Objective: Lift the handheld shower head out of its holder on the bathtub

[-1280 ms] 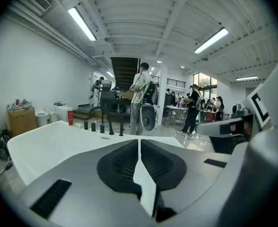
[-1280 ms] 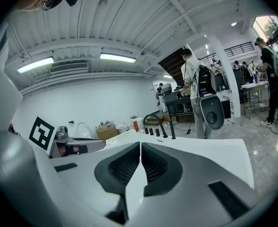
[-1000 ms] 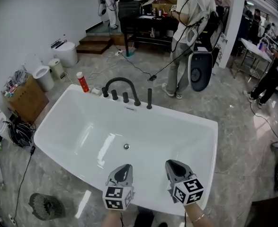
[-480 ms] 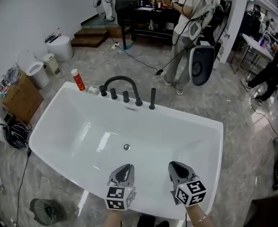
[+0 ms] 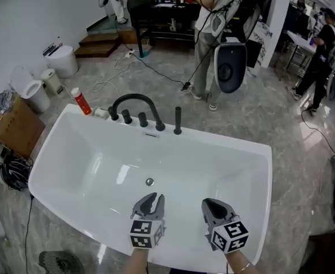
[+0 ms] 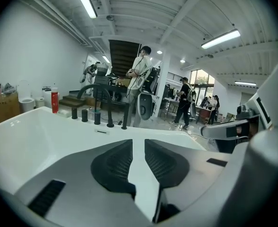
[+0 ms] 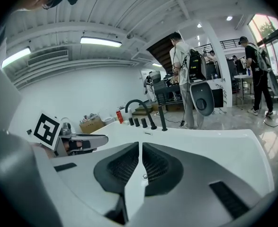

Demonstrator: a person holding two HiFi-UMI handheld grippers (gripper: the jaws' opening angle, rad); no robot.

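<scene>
Black stick-shaped handheld shower head [image 5: 177, 120] stands on the white bathtub's [image 5: 70, 170] far rim, well beyond my tools.
Left tool [image 5: 150, 197] has just been opening, empty; right tool [image 5: 211, 202] has its jaws together.

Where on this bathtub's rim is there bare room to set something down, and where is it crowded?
Bare: the far rim between the shower head and the right corner. Crowded: from the red bottle past the spout to the knobs.

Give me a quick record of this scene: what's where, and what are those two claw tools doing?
shower head: upright in its holder on the far rim of the bathtub, untouched
faucet: curved, black, just left of it
left gripper: above the near side, jaws just been opening, nothing between
right gripper: beside it, shut, empty
</scene>
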